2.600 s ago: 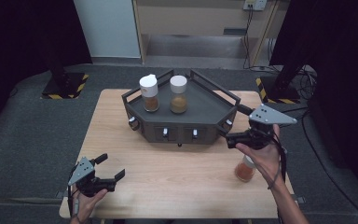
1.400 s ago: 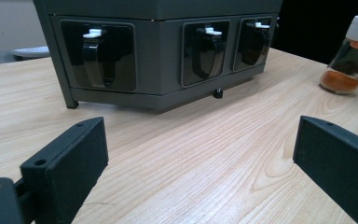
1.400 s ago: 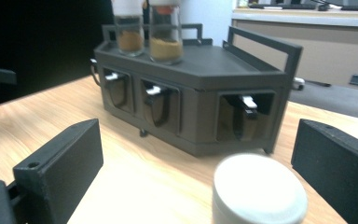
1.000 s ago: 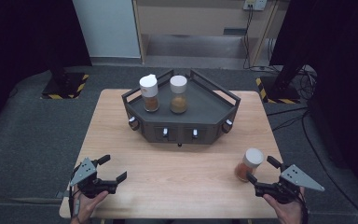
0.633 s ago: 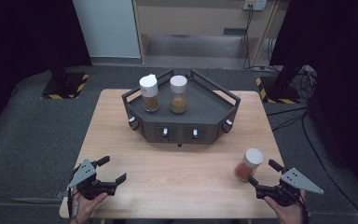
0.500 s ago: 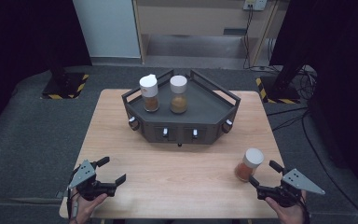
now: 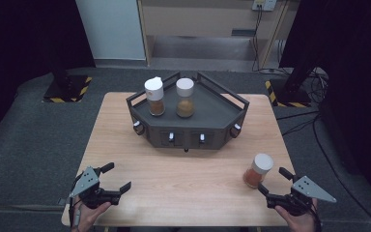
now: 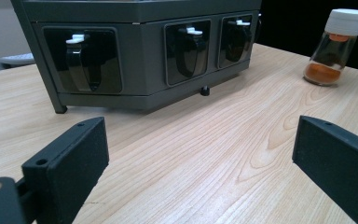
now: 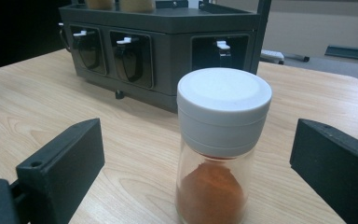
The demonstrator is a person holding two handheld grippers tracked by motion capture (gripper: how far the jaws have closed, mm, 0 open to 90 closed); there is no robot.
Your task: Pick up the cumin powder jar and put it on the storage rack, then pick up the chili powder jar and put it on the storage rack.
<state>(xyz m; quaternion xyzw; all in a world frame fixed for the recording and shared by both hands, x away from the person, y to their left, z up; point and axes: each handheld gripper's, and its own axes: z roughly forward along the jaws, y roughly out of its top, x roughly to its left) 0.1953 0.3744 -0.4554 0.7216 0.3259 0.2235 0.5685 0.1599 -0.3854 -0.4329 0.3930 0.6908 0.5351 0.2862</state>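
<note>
Two grippers sit at the near edge of the wooden table (image 7: pixel 188 179), each in a hand, both with jaws spread wide and holding nothing. On the right, the right gripper (image 7: pixel 276 184) points at a spice jar (image 7: pixel 258 170) with a white screw lid and orange-red powder in its lower part; the jar stands upright on the bare wood just ahead of the jaws, lined up between them but untouched — in the right gripper view it (image 9: pixel 221 140) fills the gap with clear space on either side, which reads as a stance either for closing on it or for backing off after setting it down. The left gripper (image 7: pixel 116 178) rests low near the left corner, well apart from the jar, seemingly parked out of the way.

Farther back, mid-table, stands a dark grey angled spice rack (image 7: pixel 188 128) with small white-tipped levers along its front panels. On its top deck two more jars stand upright side by side: one (image 7: pixel 154 96) with reddish-brown contents, one (image 7: pixel 185 97) with tan powder — room remains on the deck to their right, likely the third jar's place.

What lies behind the rack's dark windows is hard to make out, and the near jar's base is cut off in the right gripper view
</note>
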